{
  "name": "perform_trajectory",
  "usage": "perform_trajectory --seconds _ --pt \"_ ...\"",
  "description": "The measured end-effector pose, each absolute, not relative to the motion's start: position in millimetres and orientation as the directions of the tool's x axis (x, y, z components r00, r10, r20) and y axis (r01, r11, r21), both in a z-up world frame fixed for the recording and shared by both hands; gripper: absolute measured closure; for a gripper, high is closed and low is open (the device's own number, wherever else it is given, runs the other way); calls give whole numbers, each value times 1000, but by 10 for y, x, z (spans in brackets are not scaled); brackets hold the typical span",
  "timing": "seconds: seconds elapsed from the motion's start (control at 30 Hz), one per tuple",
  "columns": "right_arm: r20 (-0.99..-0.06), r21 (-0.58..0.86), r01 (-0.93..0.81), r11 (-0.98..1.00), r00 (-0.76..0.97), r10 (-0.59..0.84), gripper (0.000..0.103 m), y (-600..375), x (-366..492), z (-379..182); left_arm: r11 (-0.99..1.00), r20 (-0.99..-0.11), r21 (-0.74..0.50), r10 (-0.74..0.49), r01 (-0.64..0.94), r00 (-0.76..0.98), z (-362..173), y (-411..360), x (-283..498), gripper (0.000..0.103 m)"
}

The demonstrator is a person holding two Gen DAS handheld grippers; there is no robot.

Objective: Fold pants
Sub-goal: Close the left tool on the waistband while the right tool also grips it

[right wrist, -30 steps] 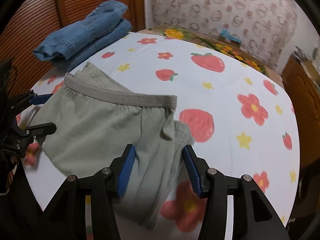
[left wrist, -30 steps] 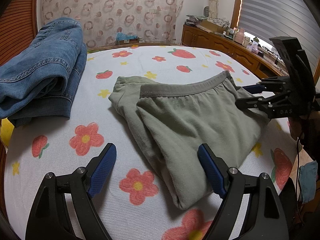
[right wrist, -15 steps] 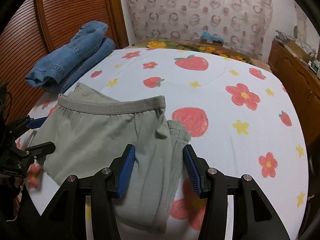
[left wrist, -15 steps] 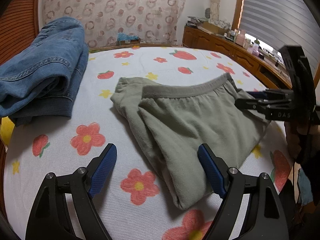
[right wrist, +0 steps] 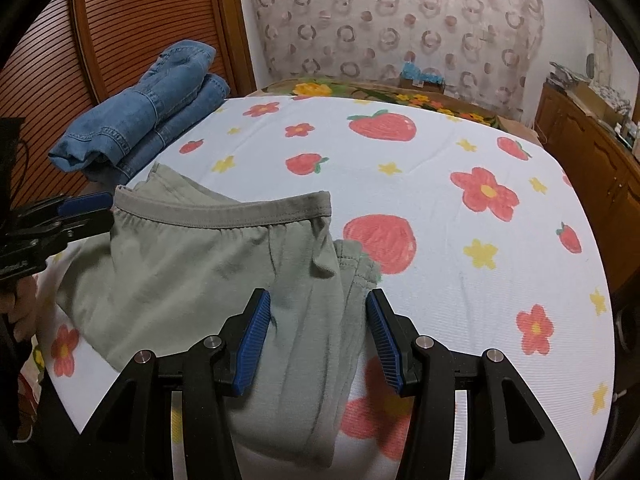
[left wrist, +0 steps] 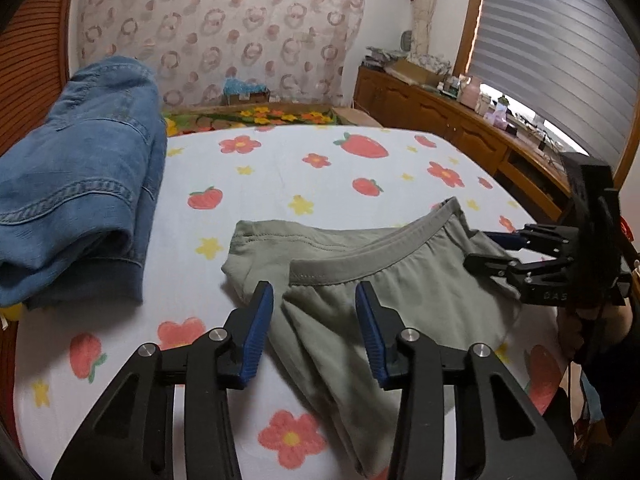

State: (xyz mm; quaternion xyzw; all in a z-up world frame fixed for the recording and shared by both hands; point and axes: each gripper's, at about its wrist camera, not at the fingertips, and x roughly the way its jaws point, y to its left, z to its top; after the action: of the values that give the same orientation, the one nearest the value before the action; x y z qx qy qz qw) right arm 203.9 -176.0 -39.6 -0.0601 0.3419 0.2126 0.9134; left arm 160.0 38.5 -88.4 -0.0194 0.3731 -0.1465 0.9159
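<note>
Olive-green pants (left wrist: 400, 300) lie folded on the flower-print bed sheet (left wrist: 320, 160), waistband toward the far side. My left gripper (left wrist: 316, 312) hovers over the waistband's left corner. Its jaws are closing, with cloth below the gap, and the pads do not press on it. My right gripper (right wrist: 318, 320) stands open above the folded right edge of the pants (right wrist: 180, 264). In the left wrist view the right gripper (left wrist: 486, 250) sits at the waistband's right end. The right wrist view shows the left gripper (right wrist: 86, 210) at the waistband's left end.
Folded blue jeans (left wrist: 80, 184) are stacked at the bed's far left, next to a slatted wooden door (right wrist: 120, 40). A wooden cabinet (left wrist: 440, 120) with clutter runs along the right wall under a window blind. Bare sheet (right wrist: 440, 152) lies beyond the pants.
My left gripper's jaws have narrowed a lot, and it has moved forward over the waistband's left corner. The right wrist view has rolled level; its jaws keep the same gap.
</note>
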Motion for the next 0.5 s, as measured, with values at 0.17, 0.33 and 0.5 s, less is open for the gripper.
perform_trajectory --seconds 0.17,0.33,0.5 --pt "-605 14 -448 894 708 364 51 -1793 1989 -298 956 -689 -116 -274 270 671 -927 349 1617 70" --pt "-629 -10 -483 875 684 370 51 -1689 2136 -252 954 -689 -115 -278 278 670 -932 341 1630 75" --pt "-663 29 -494 869 641 387 51 -1657 2427 -274 946 -671 -104 -293 306 681 -873 304 1585 90"
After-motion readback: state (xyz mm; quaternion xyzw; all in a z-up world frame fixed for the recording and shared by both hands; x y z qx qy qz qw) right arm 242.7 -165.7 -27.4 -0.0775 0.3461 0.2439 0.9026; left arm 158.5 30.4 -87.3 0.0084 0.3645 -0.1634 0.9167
